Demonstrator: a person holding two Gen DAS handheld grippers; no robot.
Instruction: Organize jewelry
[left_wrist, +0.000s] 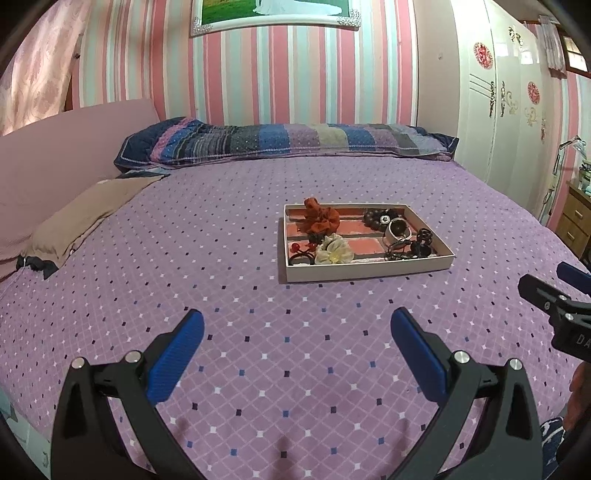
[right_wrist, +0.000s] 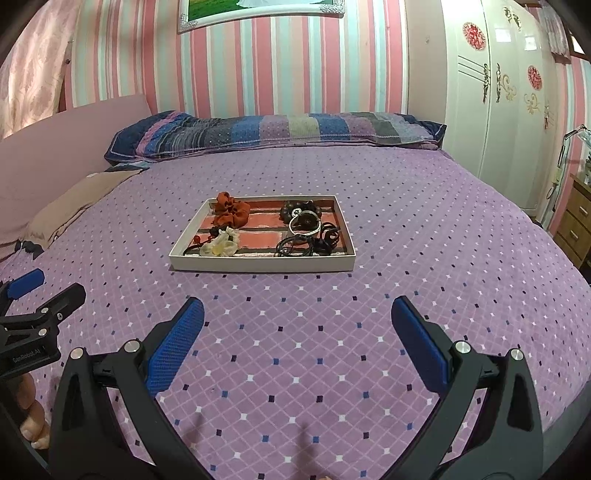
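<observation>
The bedspread is lilac, crossed by a white diamond grid with small white, blue and dark squares. The tray has off-white walls and a floor of red-orange and dark bands. At its far left corner lies a rust-orange scrunchie; at the near left corner a cream one beside red beads. Dark beads and black bands fill the right end. The pillow is patchwork blue, purple and grey. The wall is striped pink, pale blue and white. Both grippers' pads are blue on black arms.
</observation>
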